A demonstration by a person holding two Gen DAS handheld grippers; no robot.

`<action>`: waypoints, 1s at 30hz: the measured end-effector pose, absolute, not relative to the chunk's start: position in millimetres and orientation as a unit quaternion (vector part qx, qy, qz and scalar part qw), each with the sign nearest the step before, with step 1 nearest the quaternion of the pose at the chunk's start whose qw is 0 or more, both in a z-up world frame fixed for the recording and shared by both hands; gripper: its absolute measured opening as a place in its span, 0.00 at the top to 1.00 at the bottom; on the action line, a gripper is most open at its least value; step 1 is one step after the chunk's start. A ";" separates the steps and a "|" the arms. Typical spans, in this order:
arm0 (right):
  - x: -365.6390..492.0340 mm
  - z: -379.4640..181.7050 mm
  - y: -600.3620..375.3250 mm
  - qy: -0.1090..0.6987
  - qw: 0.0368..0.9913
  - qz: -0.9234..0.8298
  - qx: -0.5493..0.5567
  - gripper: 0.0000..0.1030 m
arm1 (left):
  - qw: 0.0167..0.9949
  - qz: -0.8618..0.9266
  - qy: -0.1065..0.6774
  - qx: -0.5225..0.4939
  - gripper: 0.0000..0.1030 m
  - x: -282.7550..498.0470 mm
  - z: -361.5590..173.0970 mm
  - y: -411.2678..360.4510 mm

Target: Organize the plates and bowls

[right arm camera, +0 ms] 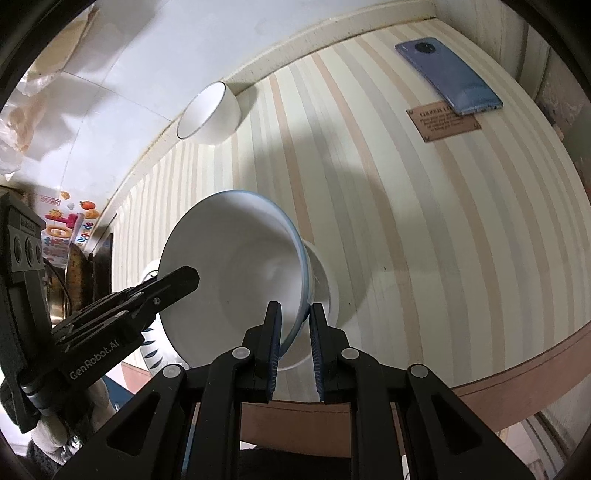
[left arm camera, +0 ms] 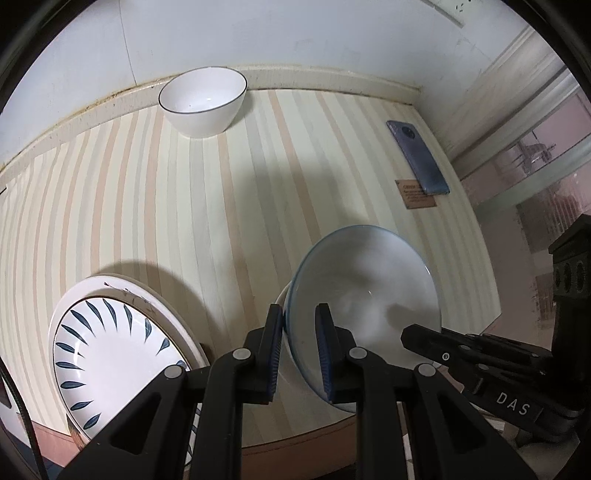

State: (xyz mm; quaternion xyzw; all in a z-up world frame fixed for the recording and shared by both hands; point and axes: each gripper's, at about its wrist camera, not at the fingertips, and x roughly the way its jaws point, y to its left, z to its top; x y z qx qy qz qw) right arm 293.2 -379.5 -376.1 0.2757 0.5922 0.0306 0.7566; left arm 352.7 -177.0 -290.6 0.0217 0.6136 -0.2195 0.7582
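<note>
I hold the blue-rimmed bowl with both tongs at once. The left tongs stand narrowly open, one pad on each side of the bowl's left rim; the rim sits against the left pad, and I cannot tell whether the right pad touches. The right tongs straddle the opposite rim the same way, narrowly open, and there too I cannot confirm contact on both pads. The bowl is tilted and appears empty. Beneath it sits a second white bowl, resting on the table; the upper bowl seems to nest into it.

To the left of the left tongs, a leaf-patterned plate lies on top of a larger white plate. Well ahead of both tongs, a white bowl with a dark rim stands empty against the back ledge.

The table has cream and tan stripes. Ahead and to the right of the tongs, a blue phone lies partly over a small brown card. A pale wall rises behind the ledge.

Only the right wrist view shows the colourful stickers at far left and the lower bowl's outer side. Only the left wrist view shows the plates in full.
</note>
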 end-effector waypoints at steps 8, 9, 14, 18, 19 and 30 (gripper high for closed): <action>292.2 -384.7 -378.2 0.598 0.753 0.027 0.271 0.83 | 0.758 -0.216 0.613 0.049 0.85 349.2 -304.2 -182.5; 292.0 -385.6 -377.6 0.600 0.753 0.027 0.269 0.83 | 0.757 -0.215 0.615 0.051 0.85 348.9 -306.5 -182.6; 295.7 -388.6 -376.3 0.605 0.751 0.027 0.263 0.83 | 0.751 -0.212 0.623 0.052 0.85 347.5 -314.3 -182.9; 296.0 -392.4 -376.0 0.611 0.747 0.027 0.260 0.83 | 0.746 -0.210 0.629 0.050 0.85 345.9 -319.9 -182.1; 295.9 -393.2 -376.1 0.612 0.746 0.028 0.261 0.83 | 0.745 -0.209 0.631 0.050 0.85 346.0 -321.6 -181.6; 306.4 -393.3 -373.3 0.626 0.736 0.033 0.256 0.82 | 0.743 -0.208 0.634 0.053 0.85 345.8 -322.6 -179.4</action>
